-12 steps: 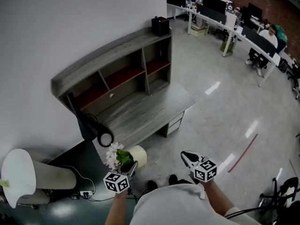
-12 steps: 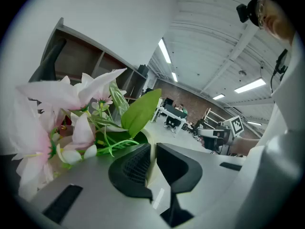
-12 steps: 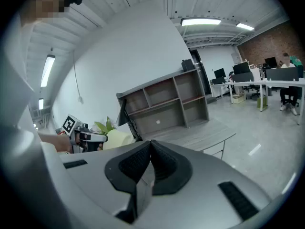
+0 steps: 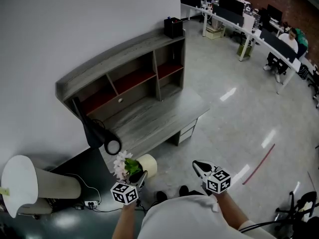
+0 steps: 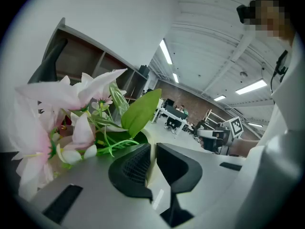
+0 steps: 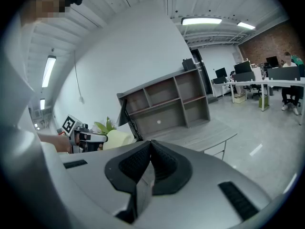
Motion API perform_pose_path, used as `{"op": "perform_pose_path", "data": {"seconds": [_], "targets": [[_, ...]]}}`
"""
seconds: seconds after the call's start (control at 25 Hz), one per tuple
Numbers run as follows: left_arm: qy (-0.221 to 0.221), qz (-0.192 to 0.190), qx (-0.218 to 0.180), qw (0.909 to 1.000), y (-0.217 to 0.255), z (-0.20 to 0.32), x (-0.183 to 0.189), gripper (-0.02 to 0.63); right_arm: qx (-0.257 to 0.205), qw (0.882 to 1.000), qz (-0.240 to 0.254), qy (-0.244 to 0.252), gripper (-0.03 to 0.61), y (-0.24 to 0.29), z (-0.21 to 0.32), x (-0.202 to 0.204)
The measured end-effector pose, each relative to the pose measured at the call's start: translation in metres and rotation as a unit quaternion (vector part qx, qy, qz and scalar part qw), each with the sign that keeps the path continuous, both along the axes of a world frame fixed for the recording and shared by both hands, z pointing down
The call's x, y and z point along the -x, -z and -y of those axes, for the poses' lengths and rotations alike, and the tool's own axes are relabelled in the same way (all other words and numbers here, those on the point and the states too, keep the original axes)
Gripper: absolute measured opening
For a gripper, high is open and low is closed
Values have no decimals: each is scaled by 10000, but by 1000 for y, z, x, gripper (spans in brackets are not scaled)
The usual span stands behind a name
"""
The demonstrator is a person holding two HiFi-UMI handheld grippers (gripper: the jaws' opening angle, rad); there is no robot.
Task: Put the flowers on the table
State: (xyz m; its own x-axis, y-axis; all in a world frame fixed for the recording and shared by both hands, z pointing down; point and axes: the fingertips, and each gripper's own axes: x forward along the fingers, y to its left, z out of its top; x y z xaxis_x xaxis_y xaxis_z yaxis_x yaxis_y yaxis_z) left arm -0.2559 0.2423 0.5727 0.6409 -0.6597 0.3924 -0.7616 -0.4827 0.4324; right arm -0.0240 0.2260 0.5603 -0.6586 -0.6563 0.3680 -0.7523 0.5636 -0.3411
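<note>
Presently the left claw (image 5: pixel 152 149) pinches the rim of the cream pot of pink flowers (image 4: pixel 147 165), held in the air well short of the grey wooden worktop (image 4: pixel 154 116). The right claw (image 6: pixel 150 147) is pressed together, empty. Held only by its thin rim, the pot might tilt and slip.

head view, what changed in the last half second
Only the view drifted: the desk sits slightly further right. The left gripper still grips the flower pot by its rim, the right gripper stays shut and empty; nothing taken or released.
</note>
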Motion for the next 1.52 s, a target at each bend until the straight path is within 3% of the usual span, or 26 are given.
{"op": "perform_pose_path", "data": {"seconds": [1.08,1.52], "targets": [[389,51,-24,9992,-5,20,-61,52,180,9991,284,268,20,-20,25,-68],[170,29,49,9998,-9,52,-73,52,319,9990,271,147,20,-31,46,-74]]}}
